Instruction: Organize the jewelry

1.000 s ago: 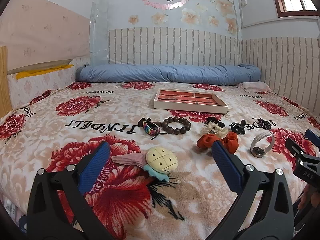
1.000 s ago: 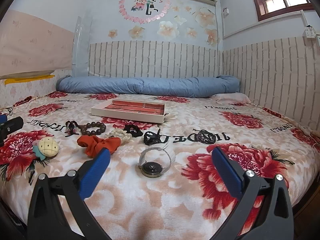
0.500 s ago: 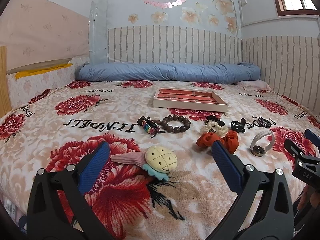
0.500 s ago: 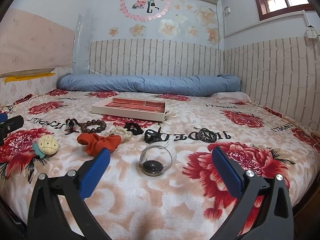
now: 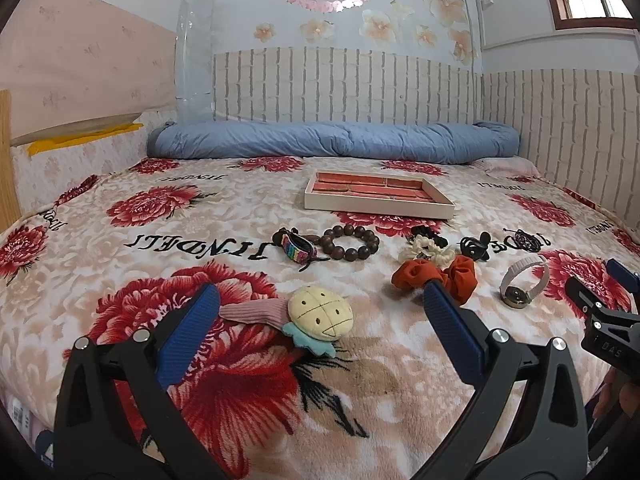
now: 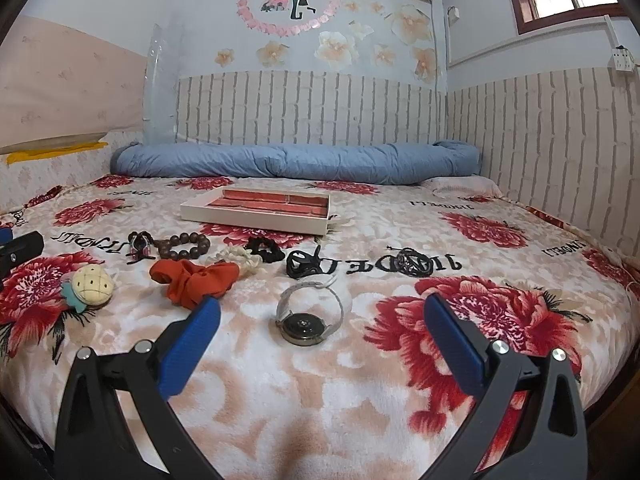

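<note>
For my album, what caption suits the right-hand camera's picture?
Open right gripper poised over a watch on the floral blanket, tray waiting behind.

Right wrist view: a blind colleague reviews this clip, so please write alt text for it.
Open blue-padded right tongs hover empty above a silver-banded wristwatch lying on a red-flowered fleece blanket. Behind it lie an orange fabric scrunchie, a brown wooden bead bracelet and a cream tray with red compartments.
</note>
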The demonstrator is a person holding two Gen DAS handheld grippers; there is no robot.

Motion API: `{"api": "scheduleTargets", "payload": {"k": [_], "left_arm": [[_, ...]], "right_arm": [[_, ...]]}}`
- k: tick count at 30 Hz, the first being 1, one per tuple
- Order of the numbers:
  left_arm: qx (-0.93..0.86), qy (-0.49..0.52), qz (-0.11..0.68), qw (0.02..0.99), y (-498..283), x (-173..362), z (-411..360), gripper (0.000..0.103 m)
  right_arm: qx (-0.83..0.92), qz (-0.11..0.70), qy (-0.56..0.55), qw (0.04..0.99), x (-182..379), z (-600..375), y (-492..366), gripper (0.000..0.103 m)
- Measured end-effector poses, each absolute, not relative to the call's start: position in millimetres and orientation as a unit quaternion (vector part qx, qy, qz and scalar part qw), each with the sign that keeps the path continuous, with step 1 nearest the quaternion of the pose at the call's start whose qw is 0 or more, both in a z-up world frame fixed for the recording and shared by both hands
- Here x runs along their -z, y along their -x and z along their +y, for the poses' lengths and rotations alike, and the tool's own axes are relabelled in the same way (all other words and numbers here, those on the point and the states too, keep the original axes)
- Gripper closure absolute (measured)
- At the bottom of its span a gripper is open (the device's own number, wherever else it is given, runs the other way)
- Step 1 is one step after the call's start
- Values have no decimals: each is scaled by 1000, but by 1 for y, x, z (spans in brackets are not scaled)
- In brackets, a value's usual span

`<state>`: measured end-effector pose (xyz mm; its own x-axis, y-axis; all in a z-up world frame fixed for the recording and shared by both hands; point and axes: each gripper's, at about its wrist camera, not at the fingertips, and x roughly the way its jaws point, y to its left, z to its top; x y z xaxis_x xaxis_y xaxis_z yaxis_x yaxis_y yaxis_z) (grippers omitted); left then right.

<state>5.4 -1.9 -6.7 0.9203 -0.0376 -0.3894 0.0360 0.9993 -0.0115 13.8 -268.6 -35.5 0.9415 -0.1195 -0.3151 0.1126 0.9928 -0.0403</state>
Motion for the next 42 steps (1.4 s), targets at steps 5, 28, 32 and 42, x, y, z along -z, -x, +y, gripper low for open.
{"api": "scheduleTargets", "payload": {"k": [5, 28, 32, 42], "left_arm": [[17, 3, 201, 980, -5, 7, -2, 5], [20, 2, 207, 978, -12, 9, 1, 5], [28, 5, 223, 974, -20, 12, 2, 5], [19, 10, 261, 965, -57, 29, 7, 5]], "right_arm": [[59, 161, 12, 985, 35, -269, -15, 4], [61, 172, 20, 983, 41, -270, -23, 4], [76, 183, 14, 980, 45, -274, -30, 4], [81, 219, -8, 972, 53, -295, -58, 4]]}}
